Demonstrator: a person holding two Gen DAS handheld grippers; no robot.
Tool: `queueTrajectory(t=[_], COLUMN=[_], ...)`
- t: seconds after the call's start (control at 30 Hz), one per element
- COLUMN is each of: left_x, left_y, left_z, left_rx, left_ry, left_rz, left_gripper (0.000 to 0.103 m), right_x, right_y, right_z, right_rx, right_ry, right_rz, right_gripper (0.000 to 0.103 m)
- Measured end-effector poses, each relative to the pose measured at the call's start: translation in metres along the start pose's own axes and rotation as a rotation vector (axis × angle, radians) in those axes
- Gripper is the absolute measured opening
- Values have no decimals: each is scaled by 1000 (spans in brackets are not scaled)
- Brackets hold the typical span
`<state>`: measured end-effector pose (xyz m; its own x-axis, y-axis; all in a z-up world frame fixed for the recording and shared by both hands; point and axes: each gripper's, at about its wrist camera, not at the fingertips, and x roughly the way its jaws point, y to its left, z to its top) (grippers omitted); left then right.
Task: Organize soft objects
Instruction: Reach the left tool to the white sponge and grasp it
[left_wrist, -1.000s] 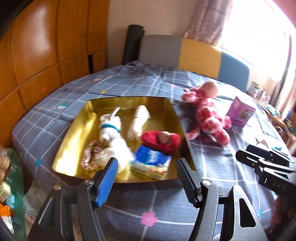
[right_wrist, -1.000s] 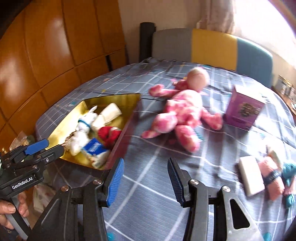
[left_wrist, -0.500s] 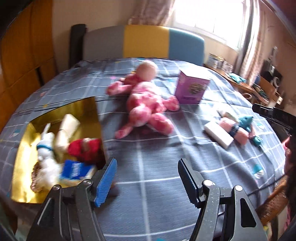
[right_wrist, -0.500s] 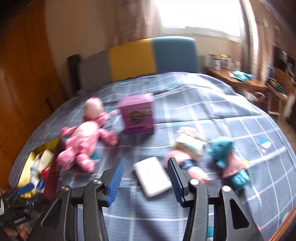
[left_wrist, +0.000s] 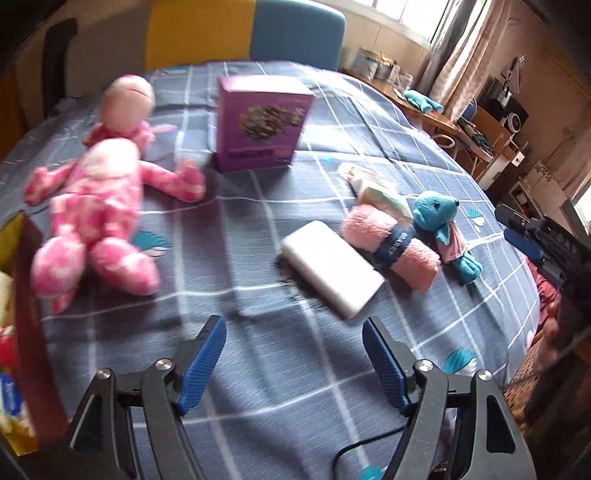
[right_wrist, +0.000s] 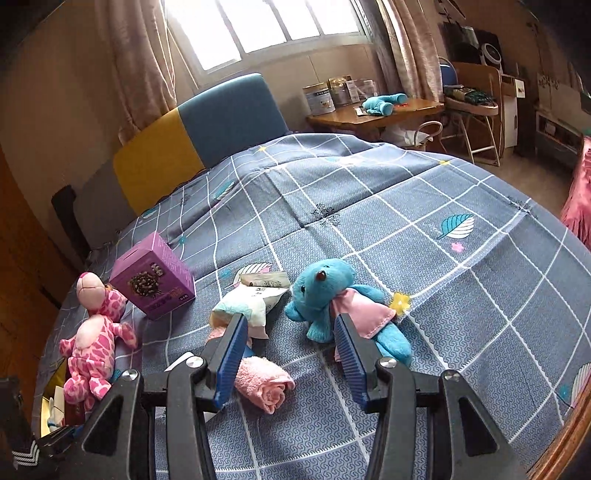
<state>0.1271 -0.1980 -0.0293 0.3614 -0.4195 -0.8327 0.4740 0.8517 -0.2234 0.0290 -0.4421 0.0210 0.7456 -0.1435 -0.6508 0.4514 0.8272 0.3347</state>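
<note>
My left gripper (left_wrist: 291, 334) is open and empty above the grey checked cloth, a little short of a white soft block (left_wrist: 330, 264). Past the block lie a rolled pink towel (left_wrist: 393, 245), a tissue pack (left_wrist: 382, 194) and a blue teddy (left_wrist: 441, 225). A pink spotted plush (left_wrist: 92, 206) lies to the left. My right gripper (right_wrist: 290, 332) is open and empty just above the blue teddy (right_wrist: 325, 291), with the pink towel (right_wrist: 262, 380) and the tissue pack (right_wrist: 247, 306) at its left finger. The pink plush (right_wrist: 92, 350) lies far left.
A purple box (left_wrist: 260, 123) stands behind the toys, also in the right wrist view (right_wrist: 153, 277). The gold tray's edge (left_wrist: 11, 236) with soft items shows at far left. A padded headboard (right_wrist: 199, 129) and a wooden side table (right_wrist: 373, 114) stand beyond the bed.
Both grippers have swung right, away from the gold tray toward the loose toys. The right gripper has closed in on the blue teddy. Both stay open.
</note>
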Motion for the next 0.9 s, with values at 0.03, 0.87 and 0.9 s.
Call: queueTrajectory(t=[0.03, 0.87, 0.9], left_x=[9, 93, 86], left_y=[-6, -32, -29], left_z=[6, 53, 53], left_rx=[-5, -52, -40], left_ry=[18, 92, 76], left_rz=[-5, 85, 70], left_gripper=[81, 60, 60], right_x=[-1, 1, 0], right_y=[1, -20, -24], right_z=[0, 0, 0], right_rx=[-1, 131, 149], right_ry=[-8, 7, 5], right_rz=[13, 106, 99], right_gripper=[49, 49, 49])
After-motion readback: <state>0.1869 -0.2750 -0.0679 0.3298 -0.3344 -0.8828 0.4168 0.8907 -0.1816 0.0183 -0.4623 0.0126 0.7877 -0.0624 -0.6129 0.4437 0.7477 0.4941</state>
